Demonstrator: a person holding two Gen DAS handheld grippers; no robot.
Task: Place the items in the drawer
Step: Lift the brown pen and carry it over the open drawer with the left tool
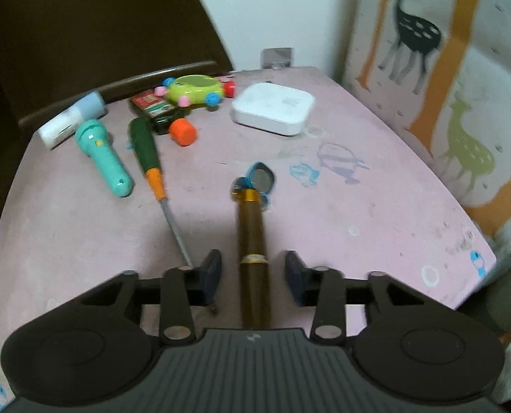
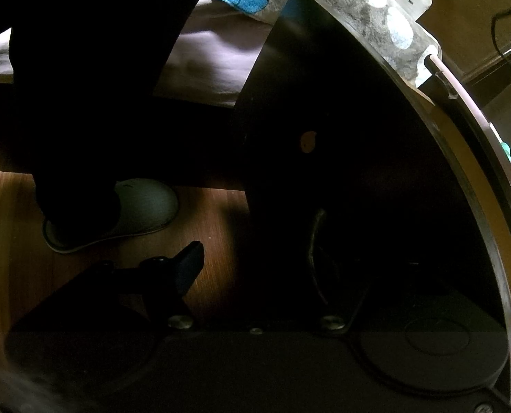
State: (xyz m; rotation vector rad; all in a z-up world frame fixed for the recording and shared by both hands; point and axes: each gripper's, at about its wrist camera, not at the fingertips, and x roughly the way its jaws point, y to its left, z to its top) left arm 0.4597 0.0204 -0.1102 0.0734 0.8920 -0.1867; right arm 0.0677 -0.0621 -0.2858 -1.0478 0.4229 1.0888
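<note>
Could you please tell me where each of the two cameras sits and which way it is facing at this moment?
Left wrist: on the left gripper, looking forward and down over the pink table; jaws open either side of a brown tube.
Right wrist: on the right gripper, low beside the dark cabinet, facing the wooden floor; the person's slippered foot shows.
Shared: probably only the pink table's edge.

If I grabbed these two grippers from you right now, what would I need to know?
Left gripper: open, straddling the bronze tube on the pink table, not yet closed on it.
Right gripper: low by the dark cabinet front, near its curved handle; too dark to tell its state.
Waiting on the table: screwdriver, teal flashlight, white box, toy car.
Nothing visibly stowed yet.
</note>
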